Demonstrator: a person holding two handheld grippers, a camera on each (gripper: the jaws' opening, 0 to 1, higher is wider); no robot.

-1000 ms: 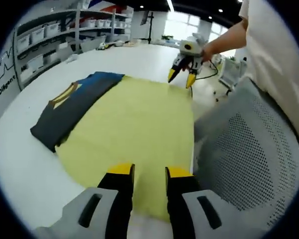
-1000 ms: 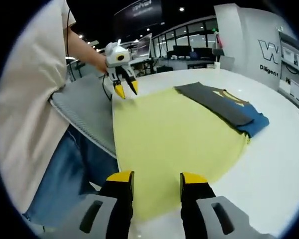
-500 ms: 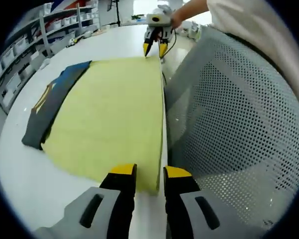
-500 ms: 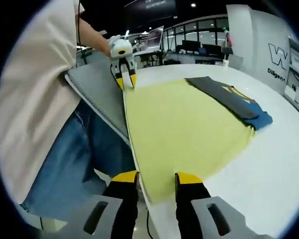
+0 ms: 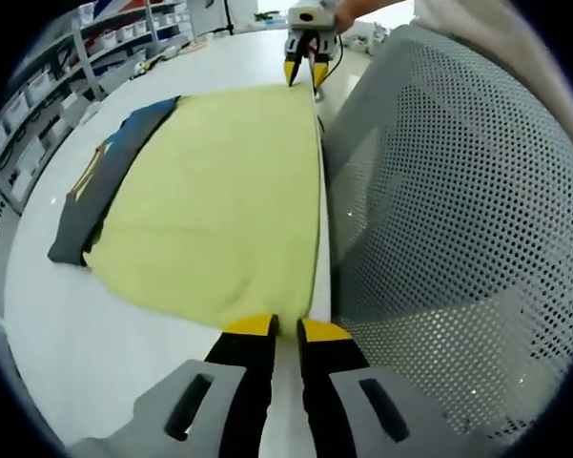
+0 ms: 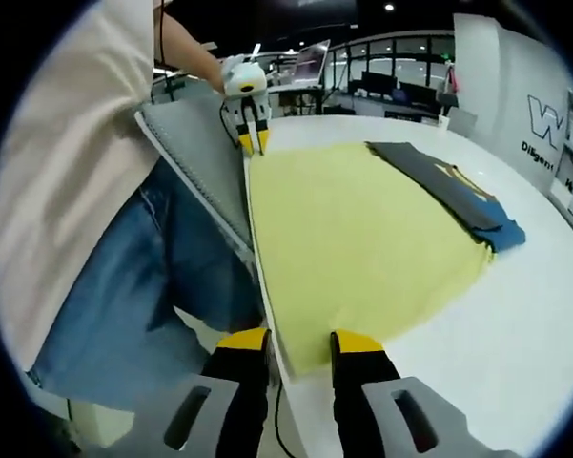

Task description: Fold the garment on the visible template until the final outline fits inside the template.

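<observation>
A large yellow cloth [image 5: 219, 191] [image 6: 353, 229] lies flat on the white table [image 5: 76, 324] [image 6: 515, 324], one long side along the table's edge. A folded dark grey and blue garment [image 5: 100, 191] [image 6: 448, 191] with a yellow neckline lies at the cloth's far side, partly under it. My left gripper [image 5: 288, 329] [image 6: 252, 143] has its jaws nearly together on one edge-side corner of the yellow cloth. My right gripper [image 6: 299, 339] [image 5: 305, 76] is at the other edge-side corner, jaws apart with the corner between the tips.
A grey mesh chair back [image 5: 448, 219] [image 6: 205, 162] presses against the table edge beside the cloth. The person in jeans [image 6: 133, 286] stands behind it. Shelves with bins [image 5: 76, 57] line the far wall. Bare table lies beyond the garment.
Both grippers came down to the cloth's two edge-side corners. The left jaws narrowed onto their corner; the right jaws narrowed a little. The cloth and garment lie as before.
</observation>
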